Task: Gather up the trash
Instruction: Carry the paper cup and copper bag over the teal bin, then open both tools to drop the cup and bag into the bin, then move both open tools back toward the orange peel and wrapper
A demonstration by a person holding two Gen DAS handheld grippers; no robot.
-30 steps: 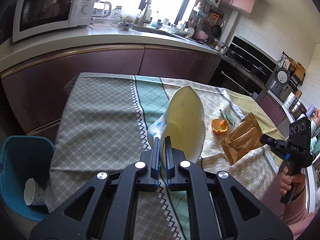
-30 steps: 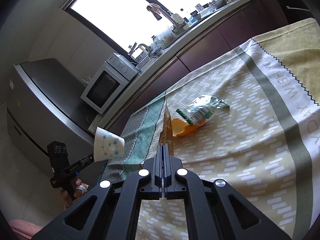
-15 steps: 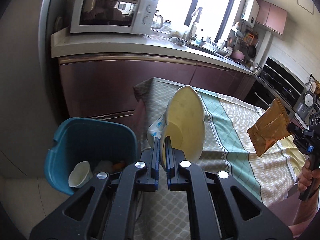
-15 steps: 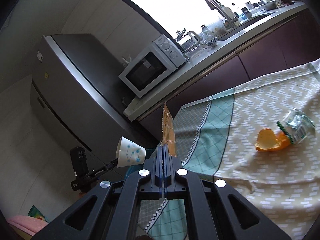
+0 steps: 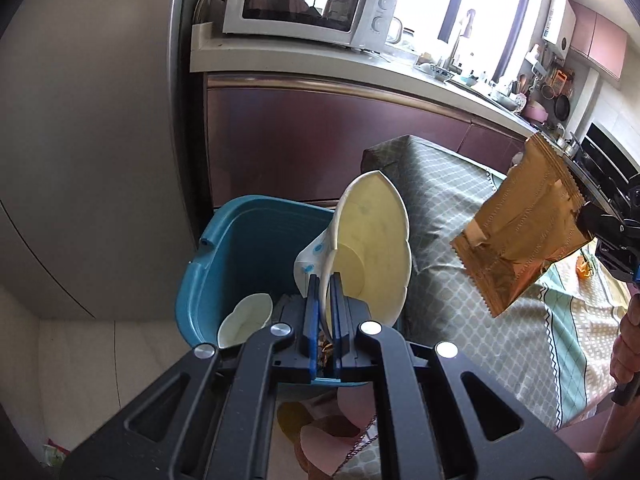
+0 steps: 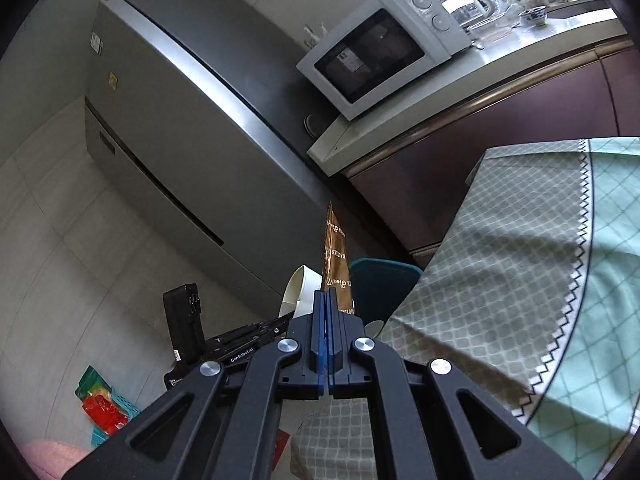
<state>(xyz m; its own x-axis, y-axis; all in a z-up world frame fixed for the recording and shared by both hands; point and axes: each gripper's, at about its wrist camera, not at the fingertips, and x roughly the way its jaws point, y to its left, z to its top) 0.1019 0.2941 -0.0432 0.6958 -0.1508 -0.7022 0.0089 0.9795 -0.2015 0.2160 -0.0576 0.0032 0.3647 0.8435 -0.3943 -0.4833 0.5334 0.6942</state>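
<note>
My left gripper (image 5: 323, 280) is shut on the rim of a squashed paper cup (image 5: 370, 244), cream inside and white with blue dots outside. It hangs over the blue trash bin (image 5: 240, 248), which holds another paper cup (image 5: 244, 320). My right gripper (image 6: 325, 296) is shut on a gold snack wrapper (image 6: 336, 264), seen edge-on there. The left wrist view shows the wrapper (image 5: 520, 240) flat, held above the table's corner to the right of the bin. The right wrist view also catches the left gripper (image 6: 280, 322) with its cup (image 6: 300, 288) by the bin (image 6: 380, 284).
A table with a grey-and-green checked cloth (image 5: 460, 280) stands right of the bin. Behind are dark red cabinets (image 5: 320, 140), a counter with a microwave (image 5: 304, 0) and a grey fridge (image 6: 180, 140). An orange peel (image 5: 584, 268) lies on the cloth. Packets lie on the floor (image 6: 104, 404).
Both grippers swung left off the table toward the bin, each still holding its item. The cup now hangs over the bin; the wrapper has come up beside it.
</note>
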